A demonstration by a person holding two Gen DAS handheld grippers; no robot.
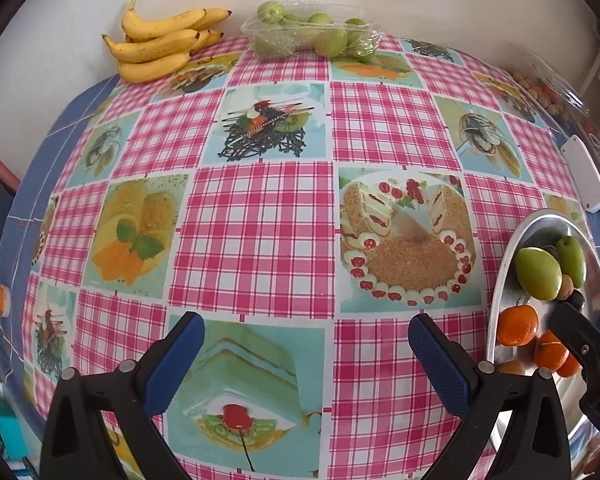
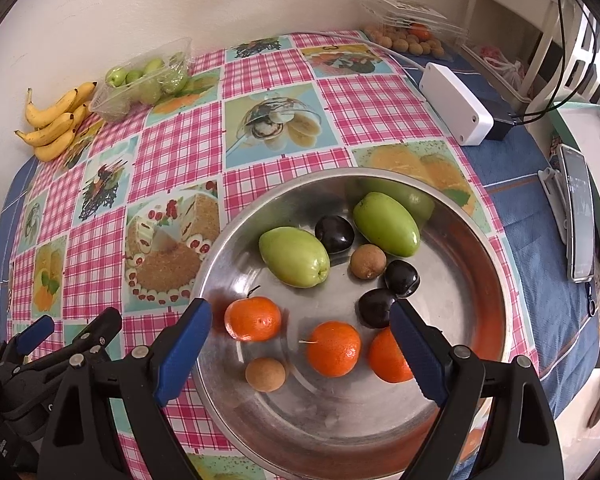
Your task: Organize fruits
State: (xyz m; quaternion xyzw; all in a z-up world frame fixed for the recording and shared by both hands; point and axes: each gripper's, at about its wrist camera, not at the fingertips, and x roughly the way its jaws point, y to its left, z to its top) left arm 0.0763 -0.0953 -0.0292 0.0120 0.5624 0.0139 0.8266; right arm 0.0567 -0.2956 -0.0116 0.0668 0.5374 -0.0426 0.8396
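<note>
Right wrist view: the right gripper [image 2: 300, 344] hangs over the steel bowl [image 2: 484, 240], jaws spread wide with nothing pinched between them; below lie three tangerines [image 2: 253, 319], two green mangoes [image 2: 294, 257], dark plums [image 2: 334, 234] and small brown fruits [image 2: 265, 374]. Left wrist view: the left gripper [image 1: 306, 356] is also wide and empty over the checked tablecloth [image 1: 256, 240], with bananas [image 1: 160, 46] and a tray of green fruit [image 1: 312, 34] by the far wall.
</note>
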